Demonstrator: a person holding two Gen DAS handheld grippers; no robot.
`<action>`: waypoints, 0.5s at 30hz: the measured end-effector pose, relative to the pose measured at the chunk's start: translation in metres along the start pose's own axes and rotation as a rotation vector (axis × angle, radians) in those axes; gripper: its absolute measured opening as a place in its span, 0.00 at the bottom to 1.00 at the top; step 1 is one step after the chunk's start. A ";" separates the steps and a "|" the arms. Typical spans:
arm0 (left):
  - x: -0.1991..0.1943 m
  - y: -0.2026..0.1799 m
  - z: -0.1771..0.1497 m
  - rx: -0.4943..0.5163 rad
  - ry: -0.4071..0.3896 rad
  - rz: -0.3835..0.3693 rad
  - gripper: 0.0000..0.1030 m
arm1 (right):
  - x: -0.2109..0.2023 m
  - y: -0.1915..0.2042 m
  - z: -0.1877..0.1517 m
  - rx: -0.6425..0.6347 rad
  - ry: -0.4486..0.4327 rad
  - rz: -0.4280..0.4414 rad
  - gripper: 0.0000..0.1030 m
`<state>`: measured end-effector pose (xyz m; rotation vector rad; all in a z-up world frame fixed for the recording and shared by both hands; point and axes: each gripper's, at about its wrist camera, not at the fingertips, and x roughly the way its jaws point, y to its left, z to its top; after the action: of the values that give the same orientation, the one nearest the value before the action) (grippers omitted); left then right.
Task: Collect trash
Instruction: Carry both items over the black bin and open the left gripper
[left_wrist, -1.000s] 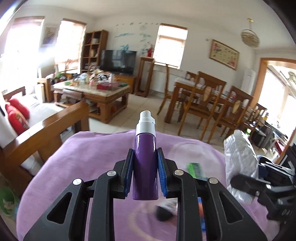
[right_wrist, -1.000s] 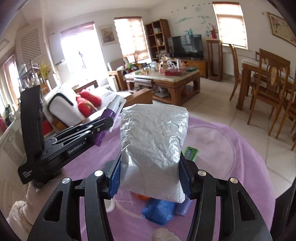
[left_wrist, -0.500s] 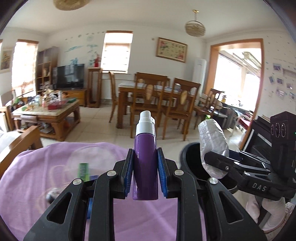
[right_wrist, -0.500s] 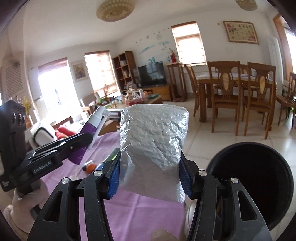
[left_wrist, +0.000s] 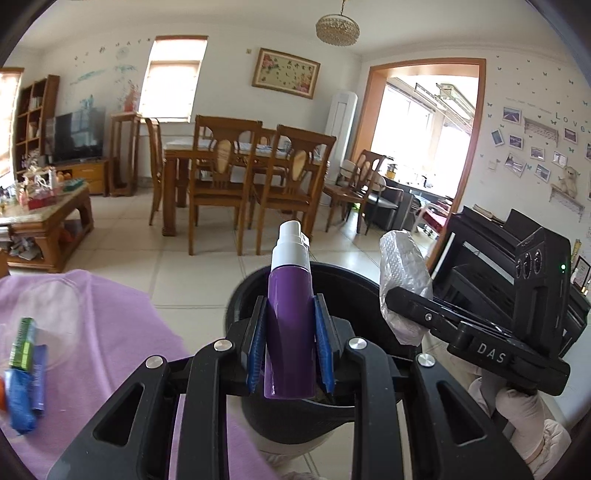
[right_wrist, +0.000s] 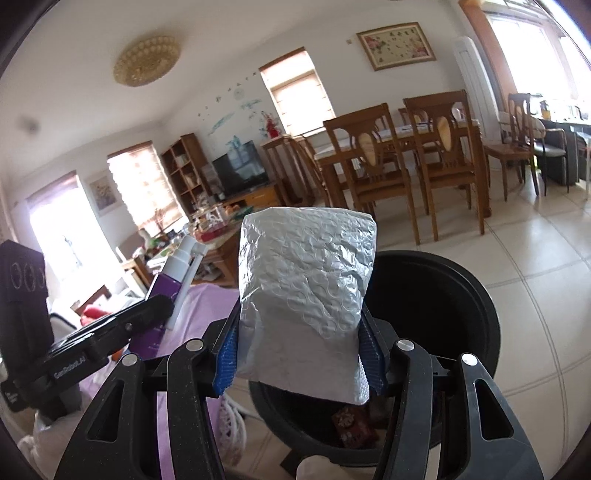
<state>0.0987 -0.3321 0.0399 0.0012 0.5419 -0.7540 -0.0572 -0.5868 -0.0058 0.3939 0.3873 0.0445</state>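
My left gripper (left_wrist: 290, 349) is shut on a purple spray bottle (left_wrist: 290, 332) with a white cap and holds it upright over the near rim of a black trash bin (left_wrist: 351, 280). My right gripper (right_wrist: 300, 354) is shut on a silver bubble-wrap pouch (right_wrist: 304, 288) and holds it above the same bin (right_wrist: 443, 306), which has some trash at its bottom. The pouch (left_wrist: 404, 273) and right gripper also show at the right of the left wrist view; the bottle (right_wrist: 166, 288) shows at the left of the right wrist view.
A purple-covered table (left_wrist: 110, 332) lies left of the bin, with a green packet (left_wrist: 23, 343) and blue wrappers (left_wrist: 22, 402) on it. Wooden dining chairs (left_wrist: 284, 181) and table stand beyond on the tiled floor. A black piano (left_wrist: 491, 236) stands at the right.
Both grippers have swung right from over the purple table to over the black bin, each still holding its item.
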 end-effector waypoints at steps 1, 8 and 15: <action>0.004 -0.002 -0.002 -0.005 0.008 -0.009 0.24 | 0.000 -0.008 -0.002 0.014 0.003 -0.006 0.53; 0.037 -0.020 -0.012 0.014 0.064 -0.037 0.24 | 0.011 -0.036 -0.017 0.078 0.035 -0.028 0.53; 0.060 -0.027 -0.017 0.031 0.112 -0.028 0.24 | 0.031 -0.056 -0.019 0.119 0.061 -0.027 0.54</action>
<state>0.1090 -0.3882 0.0020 0.0654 0.6379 -0.7931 -0.0368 -0.6278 -0.0542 0.5057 0.4571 0.0069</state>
